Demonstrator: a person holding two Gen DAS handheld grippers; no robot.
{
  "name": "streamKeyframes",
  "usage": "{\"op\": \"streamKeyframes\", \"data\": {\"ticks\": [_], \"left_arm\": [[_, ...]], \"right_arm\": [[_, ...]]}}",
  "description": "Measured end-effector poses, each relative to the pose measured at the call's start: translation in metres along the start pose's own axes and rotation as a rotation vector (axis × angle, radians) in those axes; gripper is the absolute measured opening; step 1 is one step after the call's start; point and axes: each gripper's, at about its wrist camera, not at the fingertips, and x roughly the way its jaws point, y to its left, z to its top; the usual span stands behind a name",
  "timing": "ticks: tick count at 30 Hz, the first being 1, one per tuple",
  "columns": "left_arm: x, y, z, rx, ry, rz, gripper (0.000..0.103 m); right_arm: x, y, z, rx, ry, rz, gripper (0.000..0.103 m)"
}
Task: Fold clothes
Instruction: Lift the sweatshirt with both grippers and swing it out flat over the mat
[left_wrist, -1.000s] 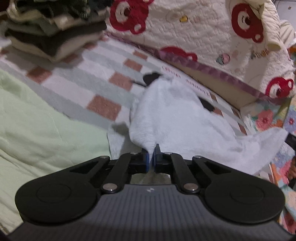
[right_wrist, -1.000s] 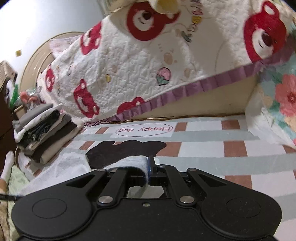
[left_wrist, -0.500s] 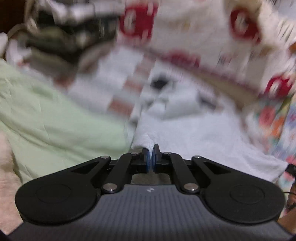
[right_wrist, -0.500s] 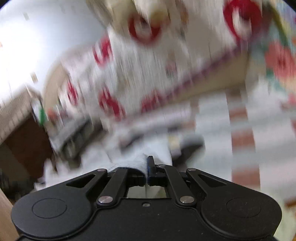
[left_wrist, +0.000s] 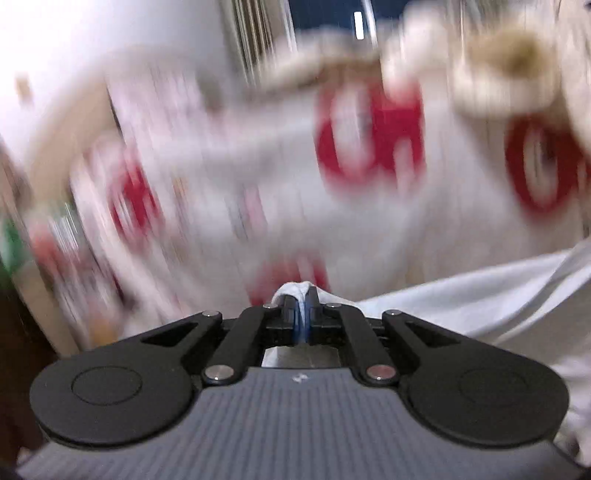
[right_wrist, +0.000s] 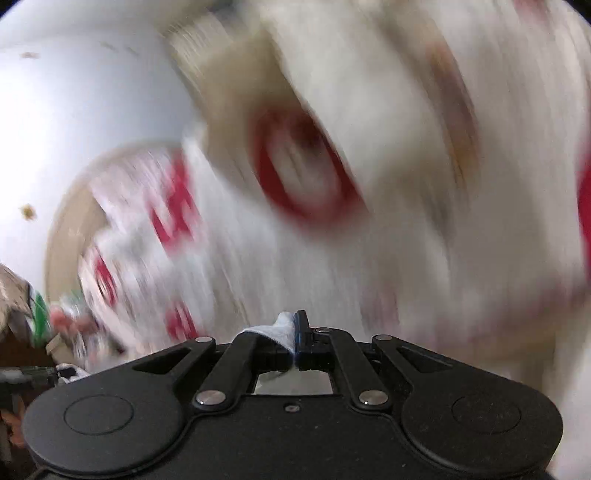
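left wrist view is smeared; i can read no writing on the red-and-white quilt, but my left gripper pinches a fold of the white garment, which stretches from the jaws toward the right edge of the frame. right wrist view: my right gripper clamps another white corner at lower centre.

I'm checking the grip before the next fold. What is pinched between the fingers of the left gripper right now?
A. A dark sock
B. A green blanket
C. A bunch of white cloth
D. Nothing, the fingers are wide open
C. In the left wrist view the left gripper has its fingers closed on a bunch of the white cloth, which trails off to the right.
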Motion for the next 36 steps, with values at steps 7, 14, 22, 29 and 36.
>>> {"op": "streamKeyframes", "data": {"ticks": [7, 14, 22, 29, 36], "left_arm": [[-0.152, 0.054, 0.068, -0.247, -0.354, -0.084, 0.003], [-0.203, 0.057, -0.098, -0.331, -0.190, -0.196, 0.003], [-0.171, 0.013, -0.350, -0.385, 0.385, -0.209, 0.003], [-0.146, 0.011, -0.423, -0.423, 0.589, -0.208, 0.003], [-0.177, 0.021, -0.384, -0.382, 0.510, -0.251, 0.003]], "right_arm": [[-0.151, 0.070, 0.104, -0.127, -0.445, 0.133, 0.002], [-0.200, 0.047, -0.033, -0.287, -0.222, -0.015, 0.001], [-0.218, -0.034, -0.255, -0.049, 0.072, -0.152, 0.001], [-0.246, -0.022, -0.285, -0.087, 0.047, -0.160, 0.001], [-0.273, -0.011, -0.316, -0.167, 0.061, -0.187, 0.001]]}}
